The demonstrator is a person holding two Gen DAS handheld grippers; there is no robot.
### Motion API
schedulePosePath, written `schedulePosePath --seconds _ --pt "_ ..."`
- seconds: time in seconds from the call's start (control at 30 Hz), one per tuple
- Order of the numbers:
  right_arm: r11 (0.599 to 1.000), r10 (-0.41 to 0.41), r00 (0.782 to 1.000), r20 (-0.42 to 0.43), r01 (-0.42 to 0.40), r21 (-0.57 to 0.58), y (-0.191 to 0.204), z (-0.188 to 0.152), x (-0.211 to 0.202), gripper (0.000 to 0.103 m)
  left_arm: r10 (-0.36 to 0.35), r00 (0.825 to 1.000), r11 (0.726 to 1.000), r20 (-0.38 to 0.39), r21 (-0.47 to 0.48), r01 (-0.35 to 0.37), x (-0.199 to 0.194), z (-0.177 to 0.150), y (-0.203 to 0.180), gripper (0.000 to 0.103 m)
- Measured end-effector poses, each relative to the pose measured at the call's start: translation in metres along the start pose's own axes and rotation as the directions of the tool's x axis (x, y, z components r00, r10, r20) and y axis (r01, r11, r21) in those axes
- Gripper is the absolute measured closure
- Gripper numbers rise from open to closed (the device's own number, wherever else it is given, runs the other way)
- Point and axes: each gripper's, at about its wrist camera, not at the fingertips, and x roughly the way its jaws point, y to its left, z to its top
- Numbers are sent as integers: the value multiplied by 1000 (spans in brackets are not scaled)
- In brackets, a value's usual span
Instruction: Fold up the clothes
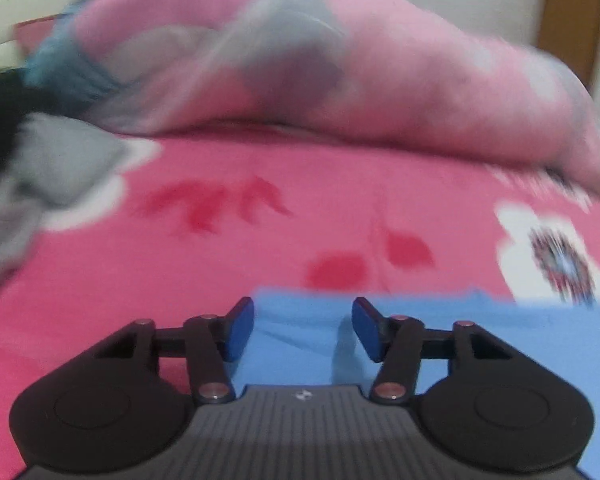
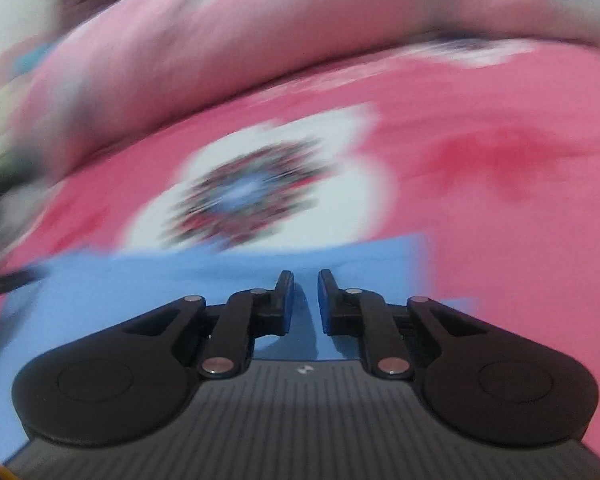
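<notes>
Two tongs, left tongs (image 1: 303, 329), right tongs (image 2: 305, 303), one blue garment (image 2: 220, 268)

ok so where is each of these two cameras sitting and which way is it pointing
Left wrist: sits on the left gripper, looks forward and down over a light blue garment onto a pink patterned bedsheet; its open blue-padded fingers show.
Right wrist: sits on the right gripper, same downward tilt over the garment; its fingers stand nearly together, nothing visibly between them.
Shared: the blue garment, the sheet's white medallion print and the pink bedding heaped behind.

Even indoor light, heavy motion blur, fisheye edge bending, soft shadows under jaws
</notes>
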Motion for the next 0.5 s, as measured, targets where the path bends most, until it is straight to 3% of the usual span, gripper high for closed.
schedulePosePath --seconds 0.03,0.1,0.17,0.27,0.4,0.5 --pt "997 -84 996 22 83 5 -7 1 -8 87 36 999 999 27 -8 -36 -8 5 5 38" --pt "990 -139 989 48 138 24 -18 -3 -35 87 50 996 999 68 -5 -50 -29 12 15 38" --pt "997 -79 994 73 79 6 -13 -12 -67 87 33 995 999 98 0 -33 -52 13 17 36" --pt "991 29 996 87 -17 -135 20 -38 -106 87 -45 994 997 99 67 38 -95 1 10 34" --pt "951 218 976 30 -205 -230 54 -88 -147 86 -177 984 970 33 174 168 -141 -37 -4 32" --pt "944 244 970 4 -236 -231 57 -118 -159 86 -227 972 954 -60 190 234 -155 -81 -10 32"
